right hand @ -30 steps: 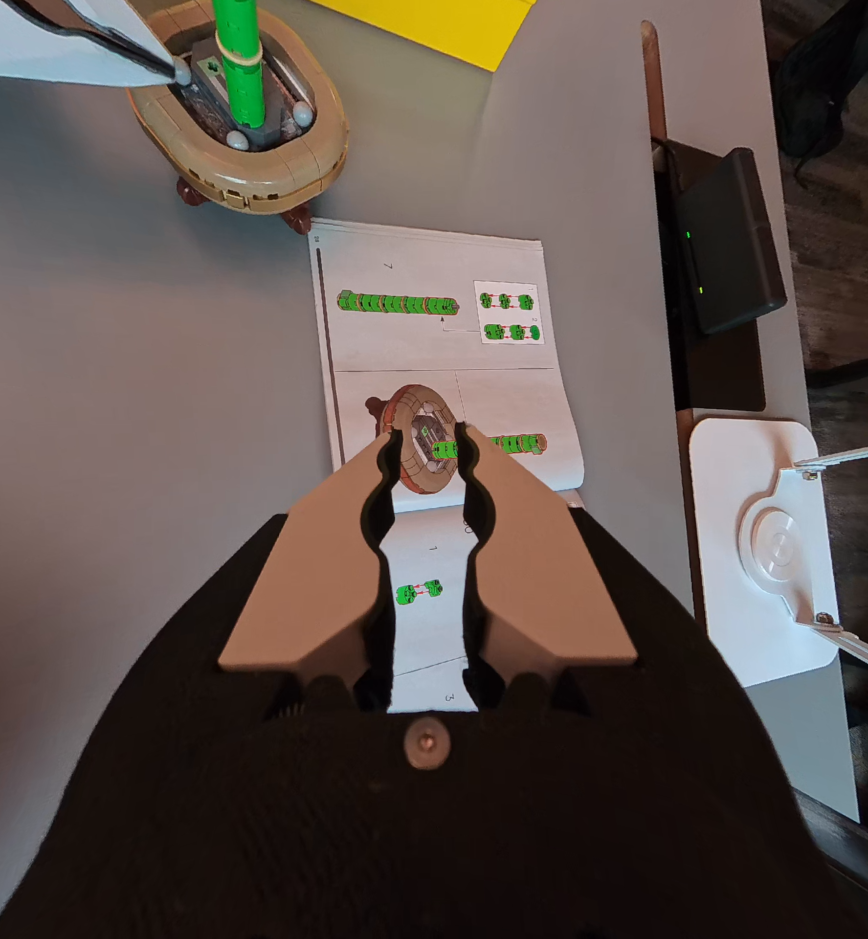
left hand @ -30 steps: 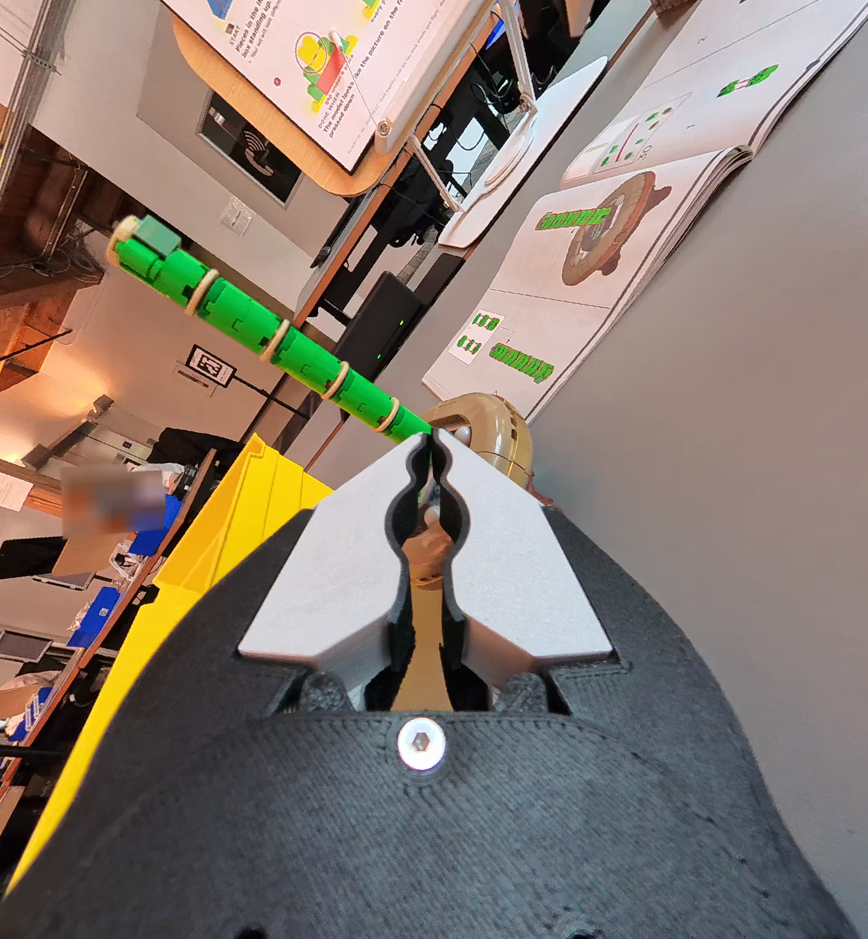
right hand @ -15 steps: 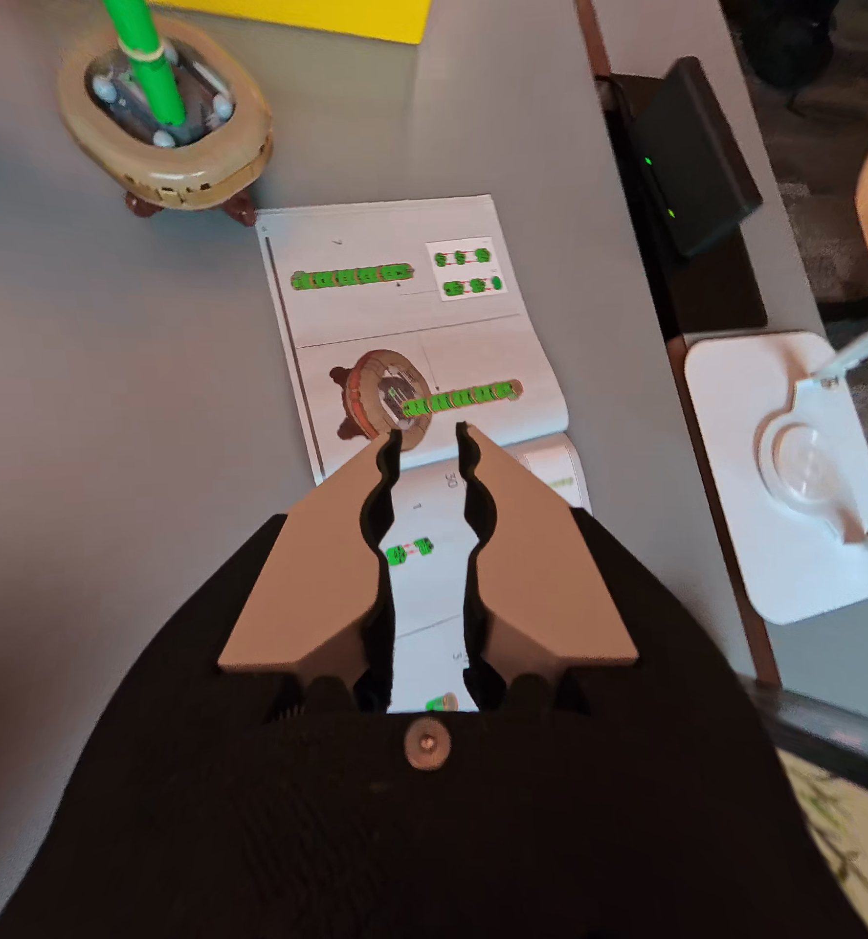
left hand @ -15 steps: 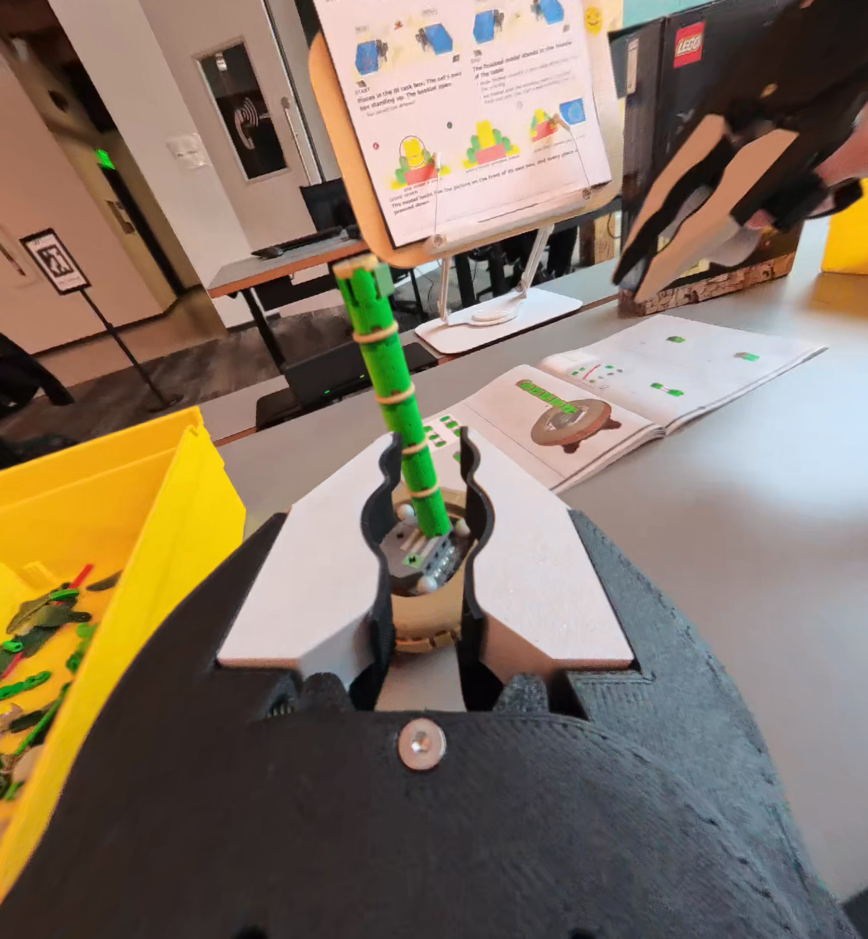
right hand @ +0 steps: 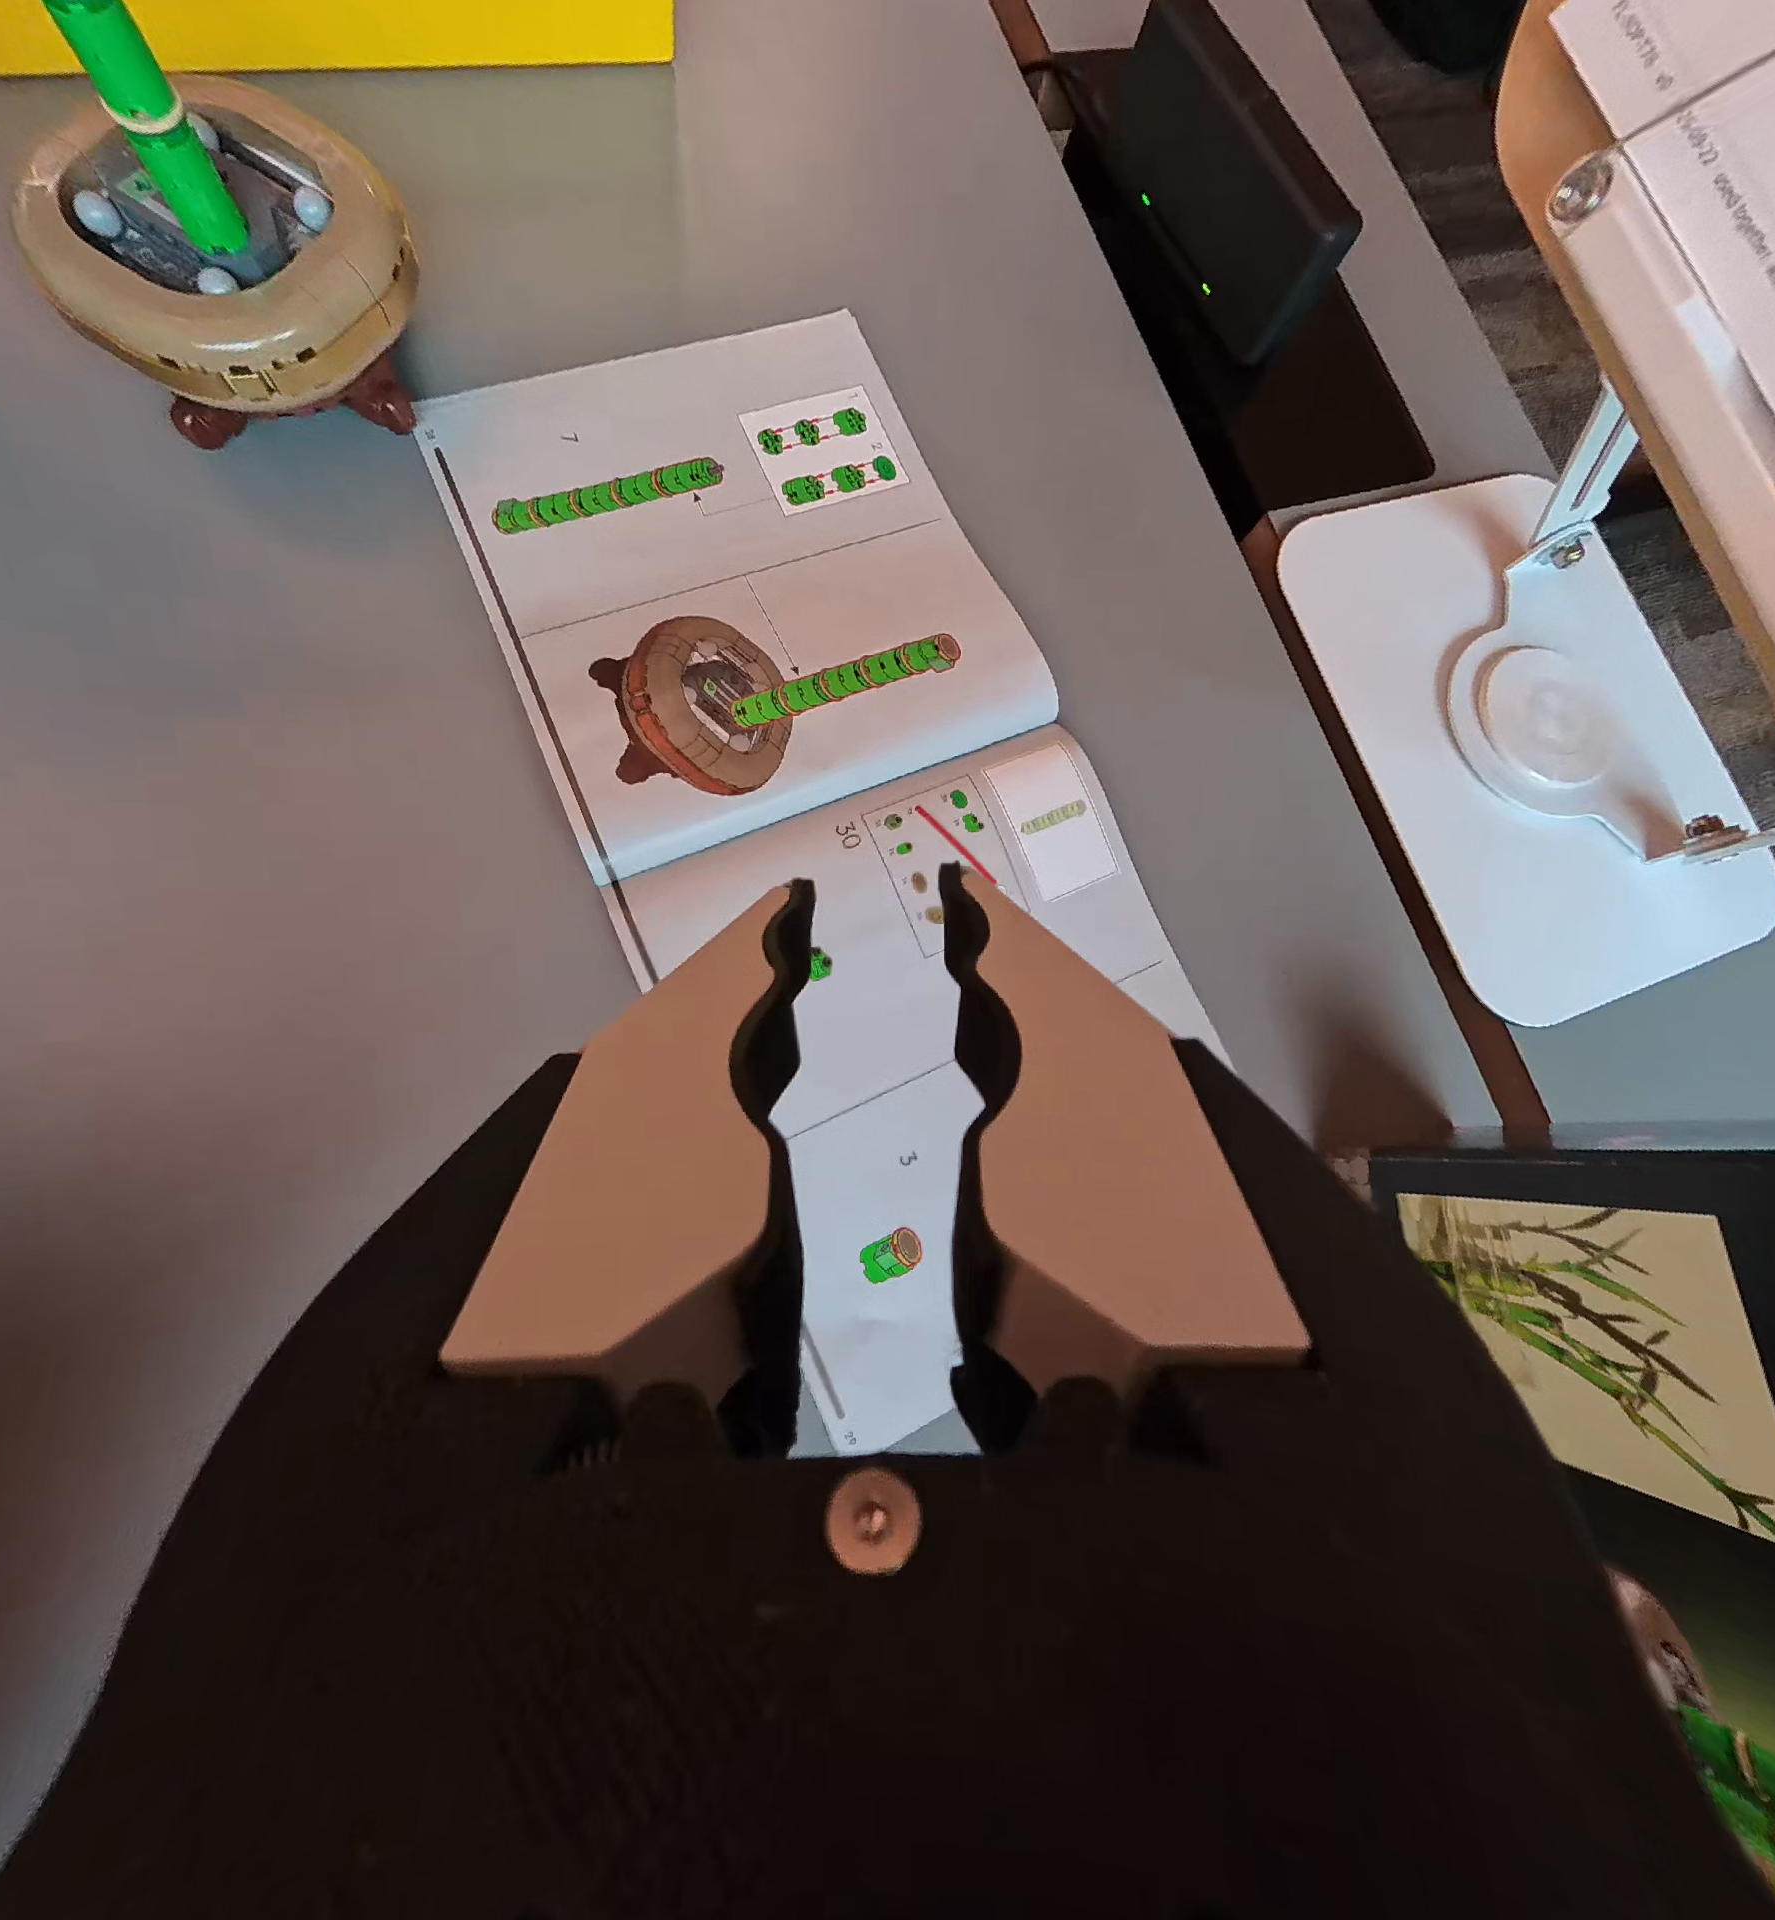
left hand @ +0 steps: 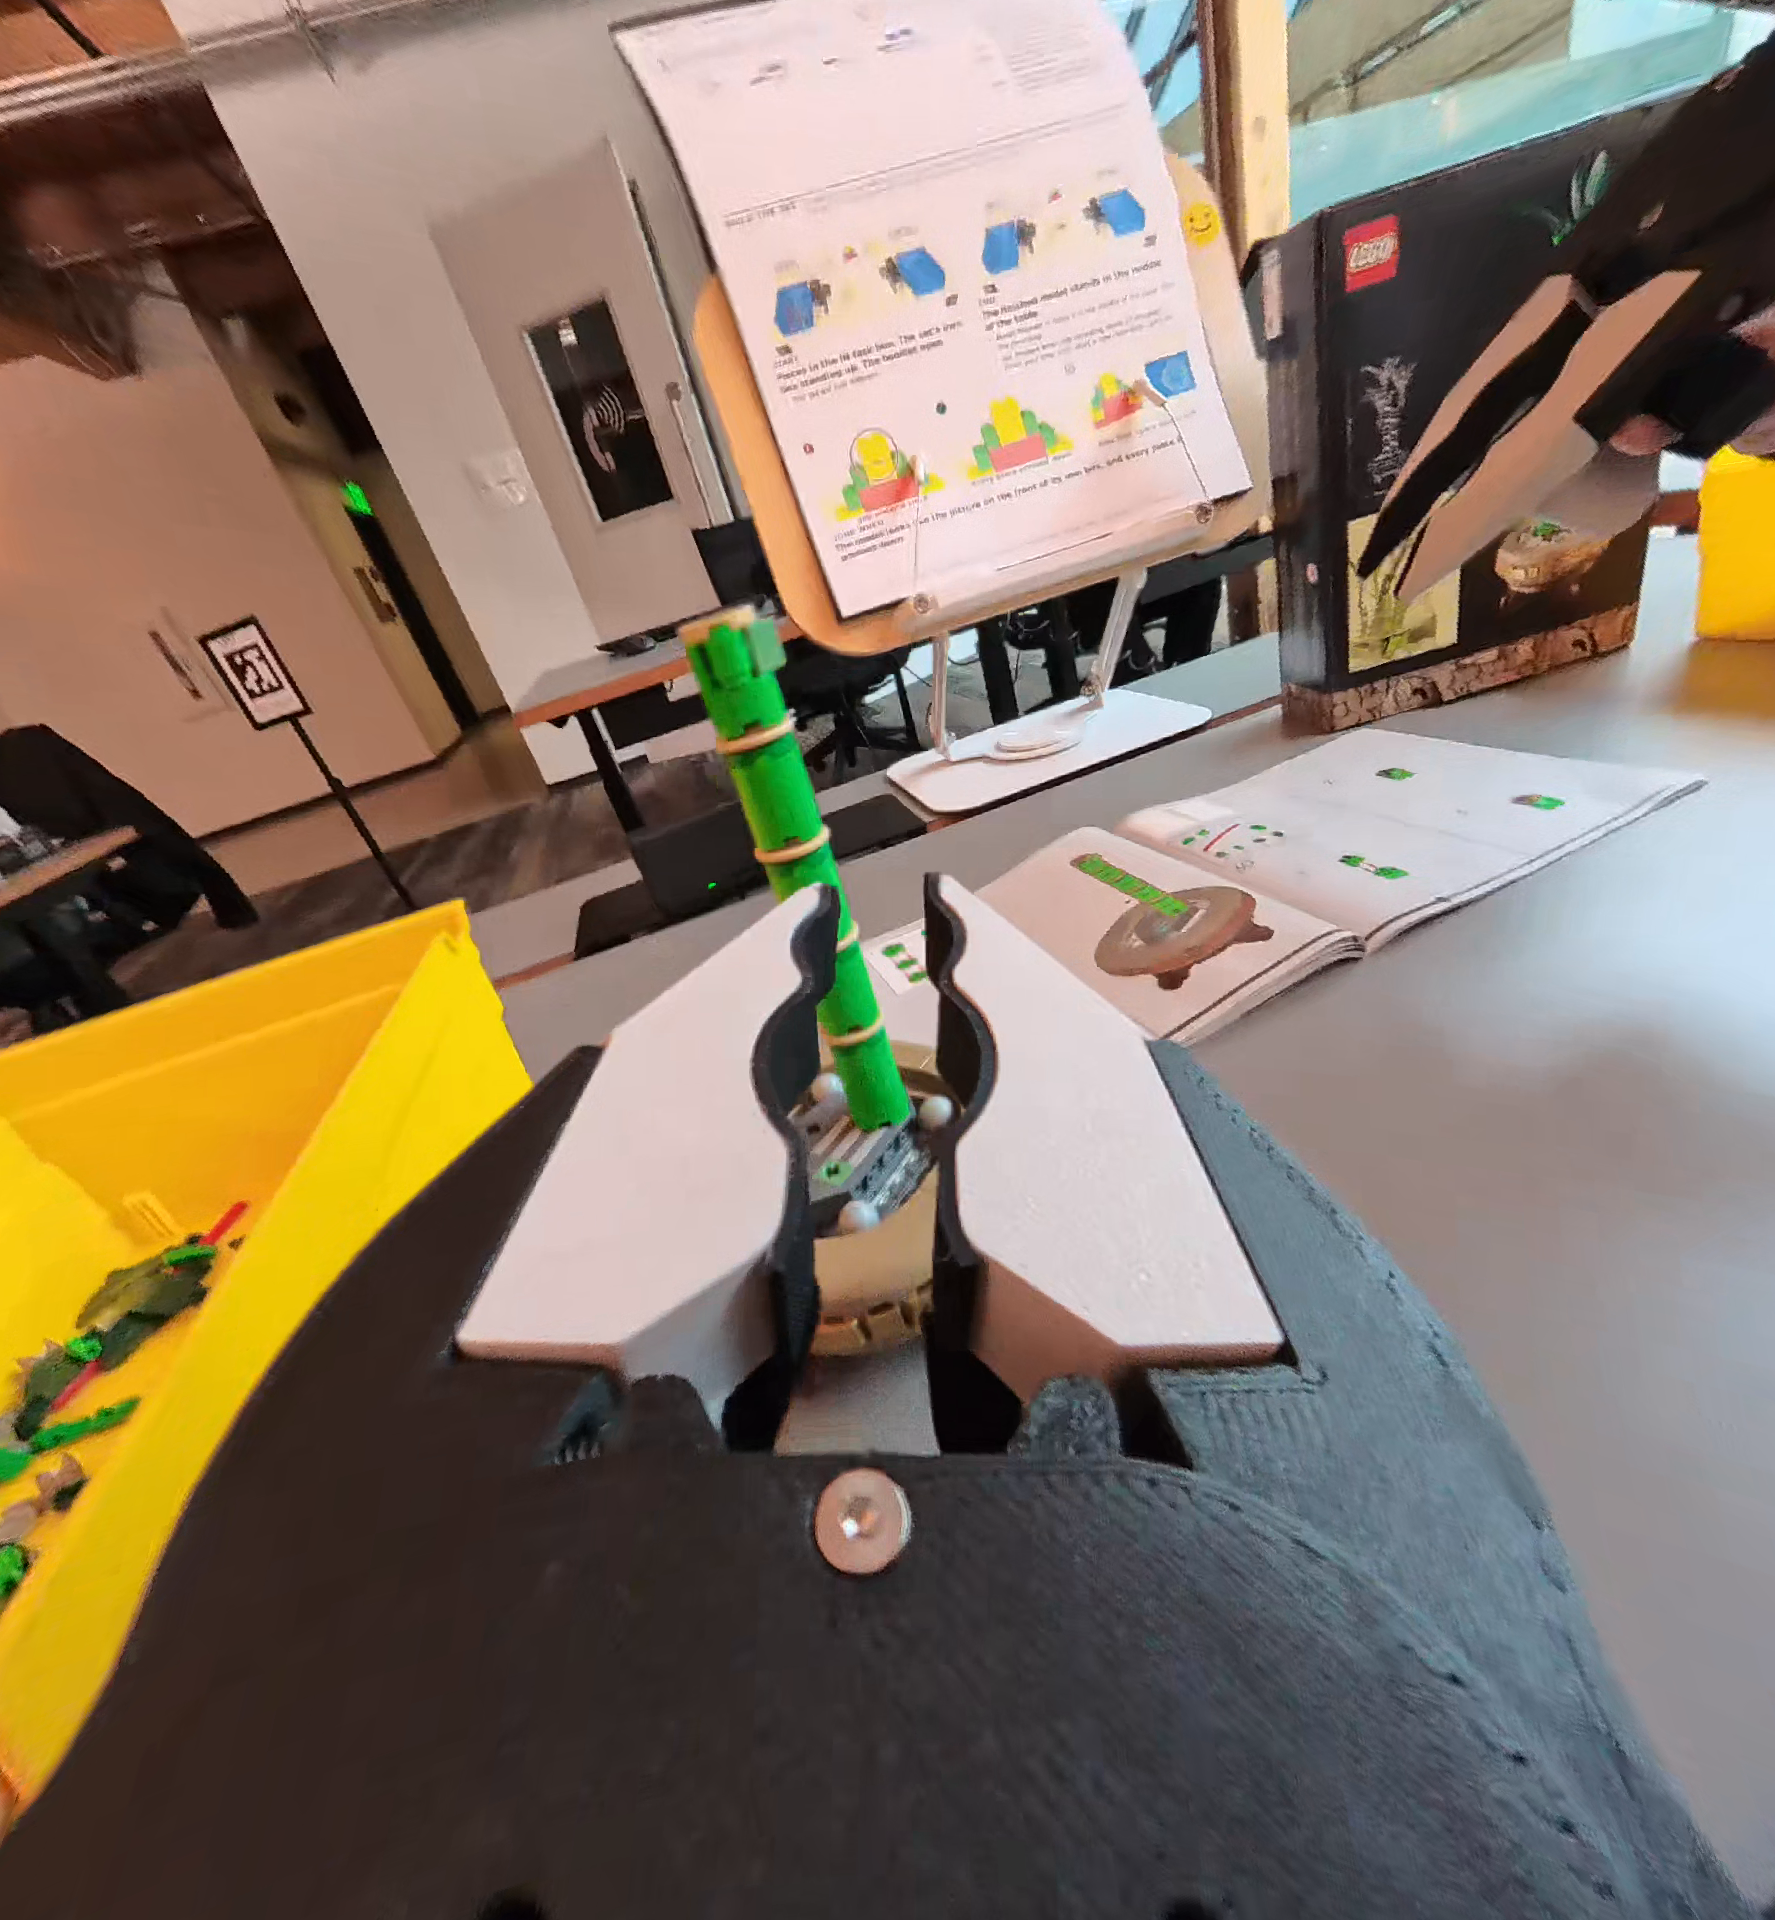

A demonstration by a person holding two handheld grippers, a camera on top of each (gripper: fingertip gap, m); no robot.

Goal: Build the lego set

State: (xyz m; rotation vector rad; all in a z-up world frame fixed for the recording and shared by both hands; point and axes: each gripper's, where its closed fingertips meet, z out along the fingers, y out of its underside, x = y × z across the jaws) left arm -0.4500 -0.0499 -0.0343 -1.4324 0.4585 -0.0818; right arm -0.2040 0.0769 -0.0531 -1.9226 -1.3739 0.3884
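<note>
My left gripper (left hand: 878, 920) hangs low over the grey table (left hand: 1485, 1195) with its fingers apart and nothing between them. Through the gap I see the tan oval pot (left hand: 867, 1320) of the lego model, standing on the table just beyond the fingertips; whether the fingers touch its rim I cannot tell. The green bamboo stalk (left hand: 774, 810), banded with pale rings, rises from the grey centre of the pot and leans slightly to the left. To the near left stands a yellow bin (left hand: 270, 1049) holding loose green and tan lego pieces (left hand: 52, 1382).

My right gripper (right hand: 870, 891) is held above the table, pointing down, fingers likewise apart and empty. Directly beneath it lies the open instruction booklet (right hand: 737, 582), flat on the table, with pages showing the stalk and the pot. The pot sits at the far left corner of the booklet, one brown foot (right hand: 384, 407) just beside the page edge. In the left wrist view the right gripper shows raised at the far right, in front of the dark lego box (left hand: 1382, 499).

Farther off, a white stand base (right hand: 1527, 727) carries a wooden board with a printed sheet (left hand: 956, 312). A black device (right hand: 1215, 197) with small green lights lies beyond the table edge.
</note>
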